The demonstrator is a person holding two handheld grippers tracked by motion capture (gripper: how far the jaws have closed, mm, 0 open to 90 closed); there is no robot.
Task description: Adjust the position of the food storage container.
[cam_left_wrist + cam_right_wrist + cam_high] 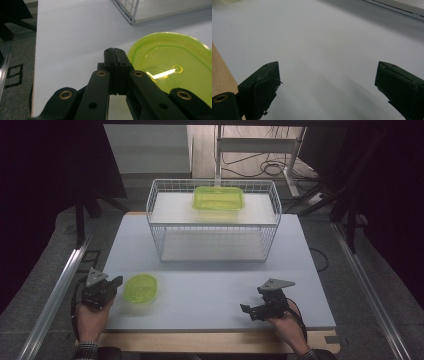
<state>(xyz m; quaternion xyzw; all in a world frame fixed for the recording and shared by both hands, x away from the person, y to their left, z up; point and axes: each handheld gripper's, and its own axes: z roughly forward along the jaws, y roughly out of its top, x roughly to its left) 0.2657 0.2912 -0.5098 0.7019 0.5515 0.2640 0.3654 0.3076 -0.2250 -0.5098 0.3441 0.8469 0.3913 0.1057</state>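
Ahead of the right gripper's [329, 82] wide-apart jaws lay bare table [324, 40]. A green container [175, 67] sat just right of the left gripper's [115, 53] closed jaws, the wire basket [130, 10] farther ahead.

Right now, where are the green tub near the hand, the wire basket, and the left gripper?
green tub [140, 288], high view, middle of its lid
wire basket [214, 181], high view, back top rim
left gripper [115, 53], left gripper view, tips of shut fingers

Wire basket [156, 205] on white table [225, 290]
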